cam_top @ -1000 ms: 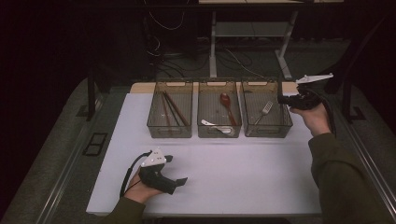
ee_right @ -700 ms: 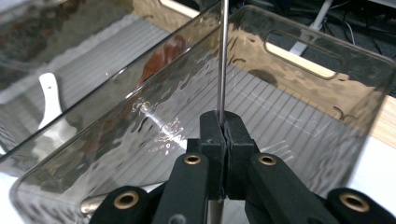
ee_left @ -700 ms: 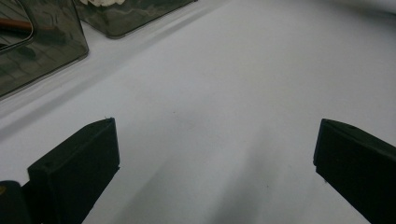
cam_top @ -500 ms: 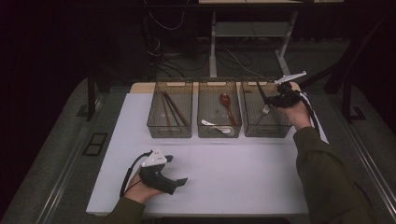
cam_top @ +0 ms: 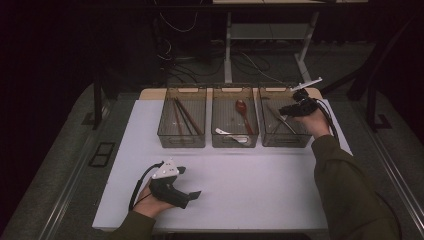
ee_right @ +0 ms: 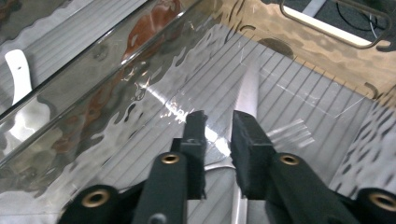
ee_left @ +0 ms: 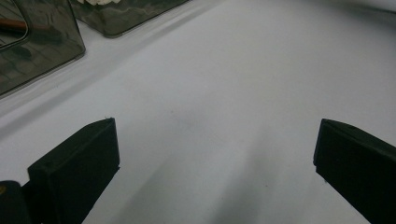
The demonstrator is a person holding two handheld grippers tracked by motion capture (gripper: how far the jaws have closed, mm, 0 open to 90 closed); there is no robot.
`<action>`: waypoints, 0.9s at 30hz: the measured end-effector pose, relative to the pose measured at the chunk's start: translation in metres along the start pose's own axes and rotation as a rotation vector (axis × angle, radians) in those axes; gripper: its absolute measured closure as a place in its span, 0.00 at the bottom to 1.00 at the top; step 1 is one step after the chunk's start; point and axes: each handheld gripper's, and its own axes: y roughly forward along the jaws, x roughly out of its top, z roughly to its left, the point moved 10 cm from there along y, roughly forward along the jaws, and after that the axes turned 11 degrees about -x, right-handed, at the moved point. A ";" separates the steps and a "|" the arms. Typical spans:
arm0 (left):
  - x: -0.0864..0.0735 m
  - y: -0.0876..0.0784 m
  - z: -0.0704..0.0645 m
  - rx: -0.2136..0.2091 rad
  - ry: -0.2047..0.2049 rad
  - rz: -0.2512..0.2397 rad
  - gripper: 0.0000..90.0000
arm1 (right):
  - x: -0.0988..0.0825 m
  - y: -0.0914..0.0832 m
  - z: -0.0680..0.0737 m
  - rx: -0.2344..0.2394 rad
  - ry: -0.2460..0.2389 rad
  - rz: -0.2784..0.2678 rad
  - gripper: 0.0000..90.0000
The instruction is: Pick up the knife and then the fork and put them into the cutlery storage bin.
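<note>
Smoked clear plastic walls the right-hand bin (cam_top: pixel 300 141), upper right of the high view, where the right gripper (ee_right: pixel 218 122) is lowered over a metal utensil (ee_right: pixel 247 93), jaws just opened to a narrow gap, nothing clamped. A pick-up is judged under way; next, a straddling descent is needed. The left gripper (ee_left: pixel 215 154) is rested wide on the tabletop (cam_top: pixel 240 170).
</note>
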 end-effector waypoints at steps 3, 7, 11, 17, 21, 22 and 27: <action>0.000 0.000 0.000 0.000 0.000 0.001 0.00 | 0.000 -0.004 0.000 0.011 0.009 -0.014 0.77; 0.000 0.000 0.001 0.001 -0.003 0.000 0.00 | 0.000 -0.012 0.001 0.046 0.020 -0.040 0.68; 0.000 0.000 0.000 0.003 -0.002 0.000 0.00 | 0.000 -0.023 0.003 0.069 0.040 -0.080 0.57; -0.001 0.000 -0.001 0.005 0.000 0.005 0.00 | -0.009 -0.040 0.010 0.107 0.055 -0.135 0.45; 0.000 0.001 -0.002 0.002 0.003 0.005 0.00 | -0.016 -0.052 0.019 0.130 0.032 -0.166 0.37; 0.000 0.001 -0.002 0.001 0.006 0.009 0.00 | -0.018 -0.056 0.022 0.137 0.031 -0.176 0.36; -0.001 0.002 -0.003 -0.003 0.007 0.008 0.00 | -0.026 -0.069 0.032 0.142 0.016 -0.194 0.32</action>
